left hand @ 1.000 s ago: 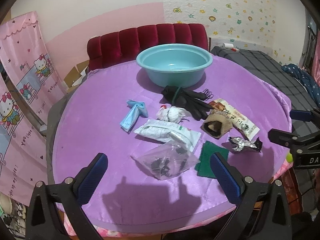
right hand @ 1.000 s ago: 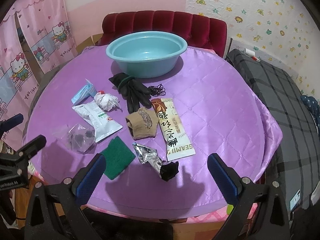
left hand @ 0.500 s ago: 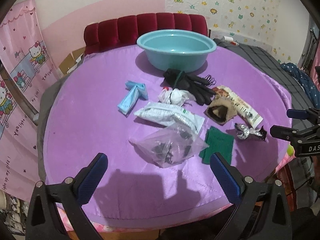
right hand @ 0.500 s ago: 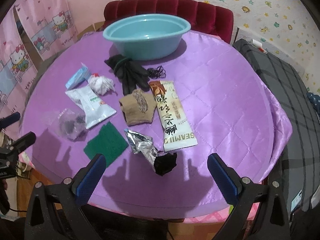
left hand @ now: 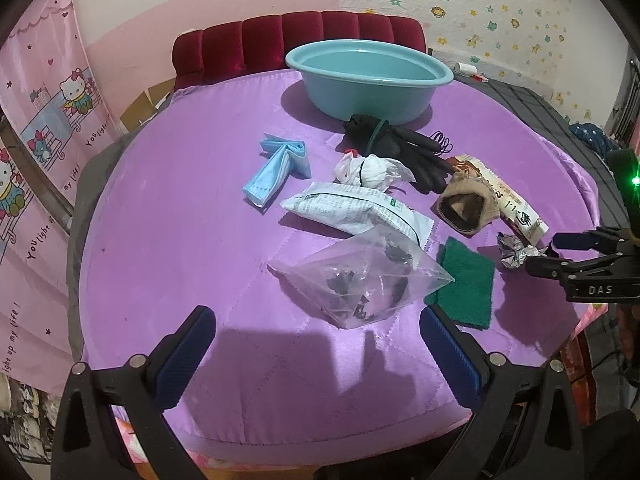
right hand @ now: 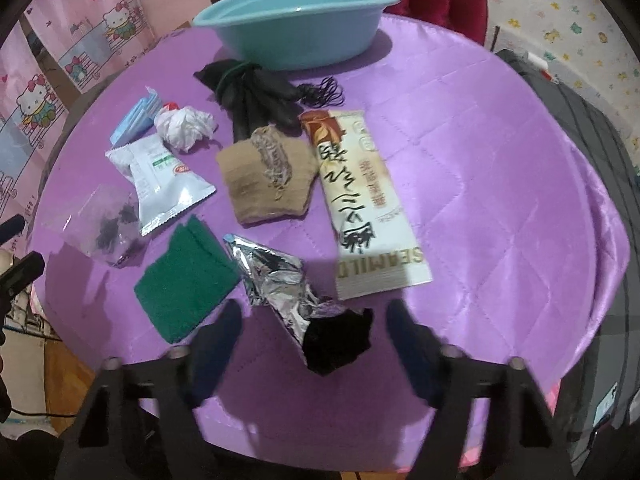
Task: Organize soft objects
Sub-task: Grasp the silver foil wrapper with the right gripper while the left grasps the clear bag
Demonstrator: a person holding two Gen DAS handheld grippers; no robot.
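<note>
- Your right tool (right hand: 314,322) had just been closing its jaws, which stood about half apart over the near edge of the desk (right hand: 500,168); the crumpled foil wrapper (right hand: 276,280) with its black end (right hand: 338,340) lay between the fingers, but the pads were not pressing on it, so the tool was still released.
- Your left tool (left hand: 316,338) was wide open and gripped nothing; the clear plastic bag (left hand: 360,276) lay just beyond its tips, toward 12 o'clock.
- The soft things lay clustered mid-desk: a green scouring pad (right hand: 186,280) at 10 o'clock from the right tool, a tan sock (right hand: 268,176) at 12 o'clock, black gloves (right hand: 256,88) farther on, just short of the teal basin (right hand: 296,20).
- A white crumpled bag (right hand: 184,128), a blue mask (left hand: 276,168) and a white printed pouch (right hand: 160,180) sat toward 10 to 11 o'clock; the long snack packet (right hand: 364,200) lay at 1 o'clock.
- The right view was motion-blurred, and its fingers (right hand: 218,340) showed only as dark smears.
- In the left view, the right tool was cut off at the 3 o'clock edge, and the bag's dark contents could not be made out.
</note>
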